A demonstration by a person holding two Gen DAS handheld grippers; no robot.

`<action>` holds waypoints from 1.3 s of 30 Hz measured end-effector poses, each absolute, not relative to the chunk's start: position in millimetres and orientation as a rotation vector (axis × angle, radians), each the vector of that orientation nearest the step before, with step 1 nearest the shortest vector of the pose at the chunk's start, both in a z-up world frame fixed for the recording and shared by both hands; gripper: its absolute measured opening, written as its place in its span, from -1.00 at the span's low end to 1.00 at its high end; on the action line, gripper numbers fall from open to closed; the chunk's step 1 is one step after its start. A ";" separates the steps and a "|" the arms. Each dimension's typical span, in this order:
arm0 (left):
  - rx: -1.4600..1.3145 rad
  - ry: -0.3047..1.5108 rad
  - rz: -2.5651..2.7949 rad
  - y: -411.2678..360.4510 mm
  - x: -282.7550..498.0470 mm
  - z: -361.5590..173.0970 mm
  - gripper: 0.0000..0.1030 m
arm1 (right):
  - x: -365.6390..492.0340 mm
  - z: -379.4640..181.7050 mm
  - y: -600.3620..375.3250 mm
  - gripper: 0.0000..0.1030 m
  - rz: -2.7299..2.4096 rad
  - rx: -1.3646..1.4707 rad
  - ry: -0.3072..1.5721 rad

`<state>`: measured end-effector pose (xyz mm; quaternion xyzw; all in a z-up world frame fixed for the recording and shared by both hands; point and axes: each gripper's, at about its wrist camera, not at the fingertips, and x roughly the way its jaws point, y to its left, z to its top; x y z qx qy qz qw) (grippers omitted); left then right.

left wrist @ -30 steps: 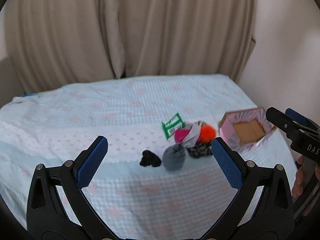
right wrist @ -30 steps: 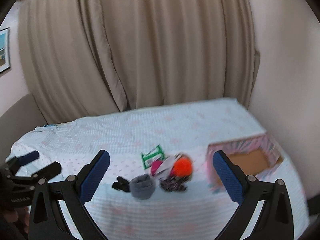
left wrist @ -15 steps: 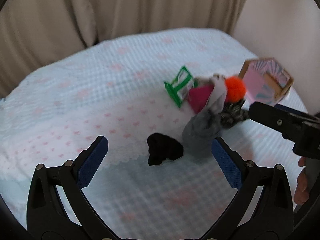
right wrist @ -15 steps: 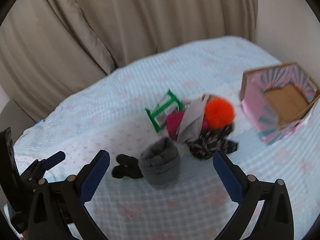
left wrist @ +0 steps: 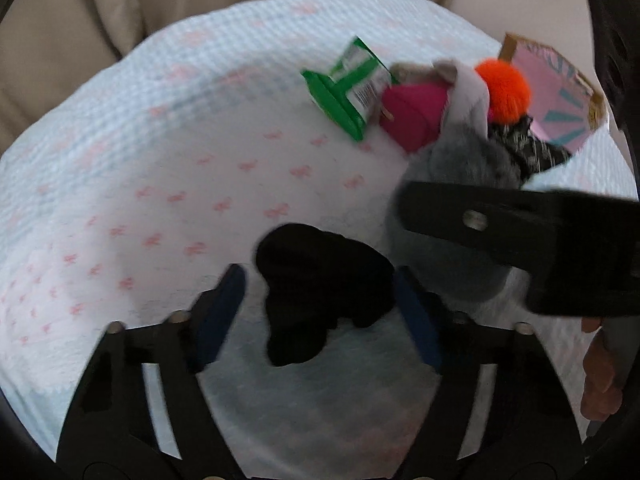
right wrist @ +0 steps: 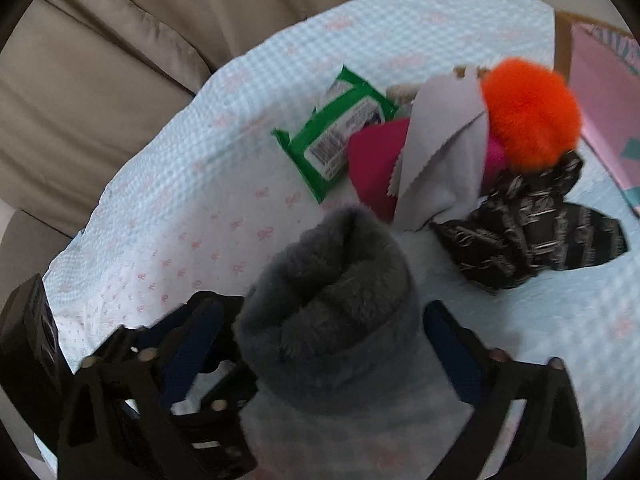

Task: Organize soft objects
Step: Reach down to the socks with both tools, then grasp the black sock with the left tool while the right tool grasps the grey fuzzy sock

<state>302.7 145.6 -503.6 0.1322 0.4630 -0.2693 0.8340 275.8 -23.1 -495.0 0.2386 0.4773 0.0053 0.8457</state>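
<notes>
A crumpled black sock (left wrist: 320, 276) lies on the bed cover (left wrist: 160, 168), between the blue pads of my left gripper (left wrist: 316, 280). Its jaws are closing, with a small gap still at each pad. A grey fuzzy sock roll (right wrist: 324, 280) stands between the pads of my right gripper (right wrist: 320, 306), whose jaws are also closing without pressing it. Behind sit an orange pompom (right wrist: 532, 116), a magenta cloth (right wrist: 372, 160), a pale grey cloth (right wrist: 444, 148) and a black patterned cloth (right wrist: 528, 236). The pink box (left wrist: 560, 92) stands at the far right.
A green wipes pack (right wrist: 336, 140) lies beside the pile. The right gripper's black finger (left wrist: 520, 232) crosses the left wrist view close to the grey roll (left wrist: 460, 168). A hand (left wrist: 600, 368) shows at the right edge. Beige curtains (right wrist: 120, 60) hang behind the bed.
Both grippers have dropped steeply toward the bed. The black sock now sits between the left pads and the grey roll between the right pads. Both pairs of jaws have narrowed.
</notes>
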 end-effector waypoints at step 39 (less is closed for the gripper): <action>0.124 0.874 -0.431 109.6 228.5 -236.8 -0.63 | 191.7 -255.1 -91.1 -0.20 0.018 0.391 0.771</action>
